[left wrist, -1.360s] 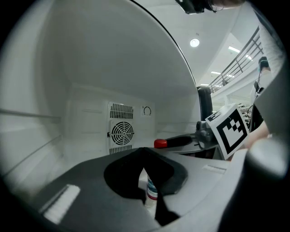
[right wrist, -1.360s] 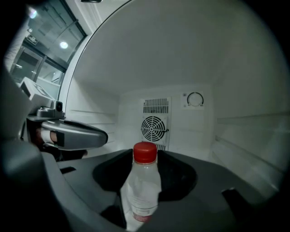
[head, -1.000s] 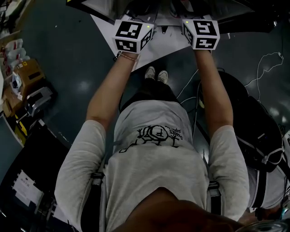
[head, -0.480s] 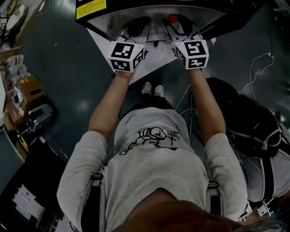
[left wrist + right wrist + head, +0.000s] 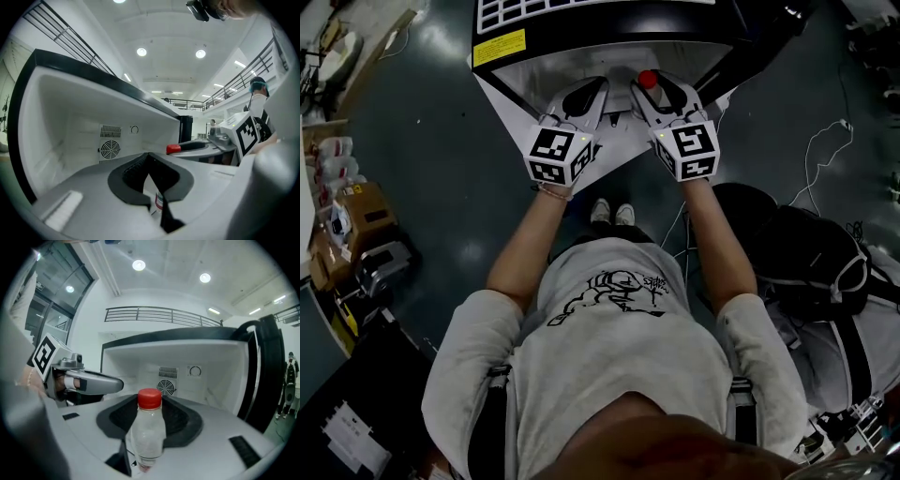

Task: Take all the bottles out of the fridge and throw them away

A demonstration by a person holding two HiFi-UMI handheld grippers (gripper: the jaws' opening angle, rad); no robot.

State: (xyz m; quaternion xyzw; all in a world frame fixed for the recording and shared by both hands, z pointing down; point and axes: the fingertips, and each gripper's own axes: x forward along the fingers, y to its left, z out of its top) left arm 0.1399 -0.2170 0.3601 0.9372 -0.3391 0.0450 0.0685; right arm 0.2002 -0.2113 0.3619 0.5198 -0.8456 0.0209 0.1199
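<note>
Bottle first: clear plastic bottle with a red cap (image 5: 147,430), pinched low on its body between the jaws of the right gripper (image 5: 662,91), upright, cap well clear of the pads. Held so, probably, to carry without tipping and to leave the top free for a drop into a bin; no bin in view. Left gripper (image 5: 583,94) drawn nearly together on a pale labelled bottle (image 5: 152,194), only a sliver with a red-and-green label showing in the slot, so judged a second bottle rather than plainly seen as one. Both grippers side by side, apart, at the front edge of the open white-lined, black-framed fridge (image 5: 534,66), jaws pointed at its back wall with the round fan grille (image 5: 165,387); looks like lifting out, throwing away not yet done. Compared with a second ago: grippers and the person's white shoes (image 5: 610,212) lower in the head view, far more of the fridge showing at the top edge, red cap now plainly out where then cut off; place of both grippers over the fridge's front edge much the same.
</note>
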